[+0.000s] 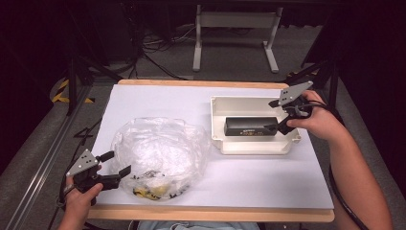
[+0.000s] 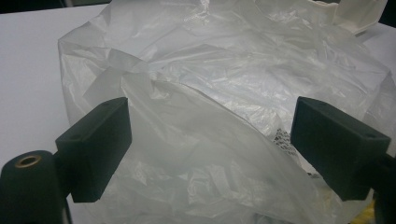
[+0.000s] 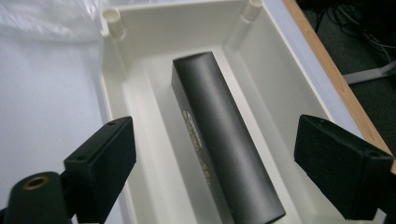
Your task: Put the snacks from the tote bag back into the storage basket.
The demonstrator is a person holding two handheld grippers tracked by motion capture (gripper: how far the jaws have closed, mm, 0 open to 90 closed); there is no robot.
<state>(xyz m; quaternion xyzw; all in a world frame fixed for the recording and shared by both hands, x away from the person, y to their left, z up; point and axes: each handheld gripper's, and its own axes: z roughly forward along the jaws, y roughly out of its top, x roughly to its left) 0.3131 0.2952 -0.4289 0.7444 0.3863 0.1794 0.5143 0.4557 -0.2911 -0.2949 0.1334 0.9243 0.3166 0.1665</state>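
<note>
The black box point(image 1: 250, 126) lay lengthwise on the floor of the white tray point(image 1: 216, 120), on the right half of the counter point(image 1: 268, 177), and it sat free there, touched by nothing. The right claw point(image 1: 275, 115) hung above the tray's right end with its jaws spread and nothing between them; judging by that pose, the box had been set down inside and let go. In the right gripper view the box point(image 3: 224, 140) ran down the middle of the tray point(image 3: 112, 88), with bare floor on both long sides, so nothing else shared that container. On the left half of the counter stood the crumpled clear plastic bag point(image 1: 158, 153), puffed up and loosely open, with some small yellow and dark-printed items point(image 1: 151, 189) bunched at its near bottom; what they were could not be made out. The left claw point(image 1: 116, 164) waited at the bag's near left edge, jaws released, apparently placed to steady or hold the film point(image 2: 201, 121), which bulged between the pads without being pinched.
</note>
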